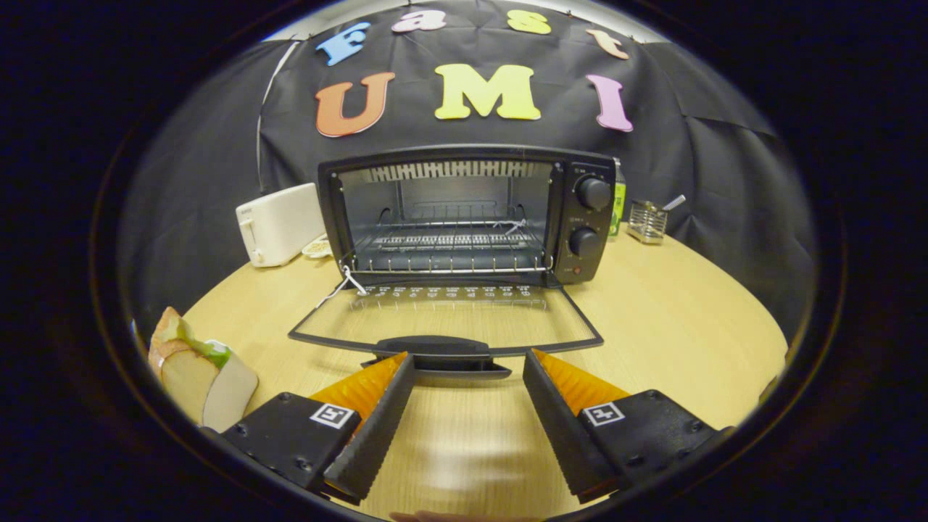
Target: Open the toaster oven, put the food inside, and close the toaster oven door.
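Note:
A black toaster oven (580, 217) stands at the back of the wooden table with its glass door (442, 322) folded down flat toward me. Its wire rack (449, 239) is bare. The door's black handle (435, 348) lies just ahead of my fingertips. My gripper (467, 359) is open, with nothing between its fingers, hovering over the table right in front of the handle. The food, a sandwich (199, 366) with bread, ham and lettuce, lies on the table to the left of my left finger.
A white toaster (279, 223) stands left of the oven, with a small dish (317, 249) beside it. To the oven's right are a green bottle (618, 206) and a metal mesh holder (647, 221). Bare wooden table (674, 326) spreads right of the door.

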`<state>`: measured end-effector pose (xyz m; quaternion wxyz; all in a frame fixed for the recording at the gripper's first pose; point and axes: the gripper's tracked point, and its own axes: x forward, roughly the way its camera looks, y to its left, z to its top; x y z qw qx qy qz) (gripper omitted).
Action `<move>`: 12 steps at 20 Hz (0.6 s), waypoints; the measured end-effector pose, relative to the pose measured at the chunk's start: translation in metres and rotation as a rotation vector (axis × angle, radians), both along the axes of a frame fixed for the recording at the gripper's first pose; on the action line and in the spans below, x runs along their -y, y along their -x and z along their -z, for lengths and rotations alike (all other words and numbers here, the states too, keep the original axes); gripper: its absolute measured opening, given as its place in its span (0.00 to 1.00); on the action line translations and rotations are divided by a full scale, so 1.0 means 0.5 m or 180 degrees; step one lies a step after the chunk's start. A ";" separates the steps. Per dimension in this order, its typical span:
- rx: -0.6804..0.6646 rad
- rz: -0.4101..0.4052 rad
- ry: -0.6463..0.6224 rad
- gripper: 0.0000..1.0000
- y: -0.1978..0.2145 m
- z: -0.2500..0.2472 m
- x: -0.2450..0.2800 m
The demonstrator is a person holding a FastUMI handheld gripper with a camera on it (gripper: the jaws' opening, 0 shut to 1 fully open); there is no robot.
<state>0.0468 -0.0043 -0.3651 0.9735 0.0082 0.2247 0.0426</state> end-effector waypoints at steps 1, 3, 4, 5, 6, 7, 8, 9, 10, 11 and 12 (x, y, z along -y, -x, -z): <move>-0.0015 -0.0043 -0.0014 0.99 0.009 -0.004 -0.004; -0.0088 -0.0084 -0.0058 0.99 0.029 -0.013 -0.002; -0.0150 -0.0116 -0.0099 0.99 0.040 -0.017 -0.004; -0.0236 -0.0179 -0.0166 0.99 0.066 -0.022 -0.009; -0.0310 -0.0264 -0.0235 0.99 0.087 -0.031 -0.019; -0.0383 -0.0370 -0.0316 0.99 0.111 -0.043 -0.032; -0.0431 -0.0473 -0.0378 0.98 0.130 -0.057 -0.045; -0.0470 -0.0569 -0.0421 0.97 0.146 -0.075 -0.056; -0.0489 -0.0668 -0.0472 0.96 0.162 -0.093 -0.069; -0.0508 -0.0780 -0.0534 0.96 0.178 -0.111 -0.087; -0.0547 -0.0895 -0.0600 0.95 0.194 -0.127 -0.103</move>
